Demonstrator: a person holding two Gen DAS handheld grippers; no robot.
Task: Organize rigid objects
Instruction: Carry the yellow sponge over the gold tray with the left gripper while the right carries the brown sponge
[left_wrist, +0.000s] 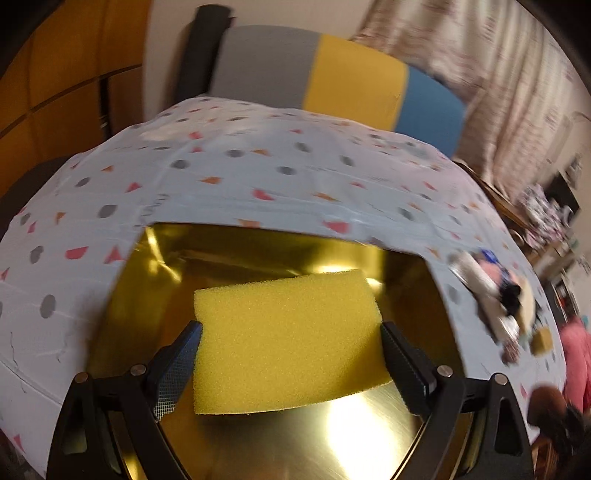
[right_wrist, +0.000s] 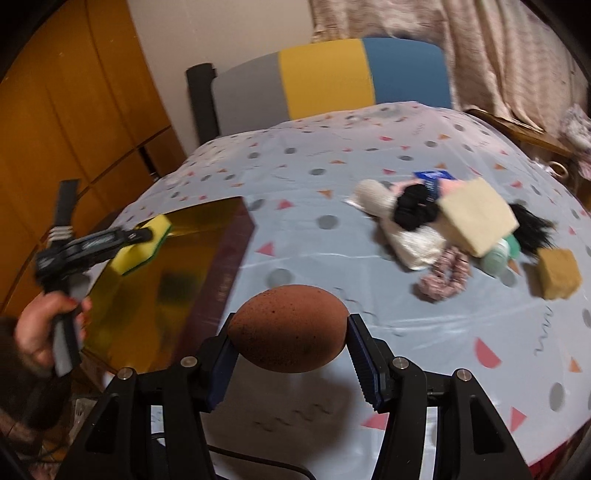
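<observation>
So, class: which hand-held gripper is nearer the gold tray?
Left. The left hand-held gripper holds a yellow sponge over the gold tray; the right hand-held gripper holds a brown sponge beside it.

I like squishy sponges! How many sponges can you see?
4. A yellow sponge in the left gripper over the gold box, a brown sponge in the right gripper, and a cream sponge and a tan sponge at the pile. More may hide underneath.

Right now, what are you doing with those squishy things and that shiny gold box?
A person is sorting things on the patterned table, with a gripper in each hand. The left gripper holds a yellow sponge over the gold box. The right gripper grips a brown egg-shaped sponge above the table beside the box. A pile of other items waits further back.
</observation>
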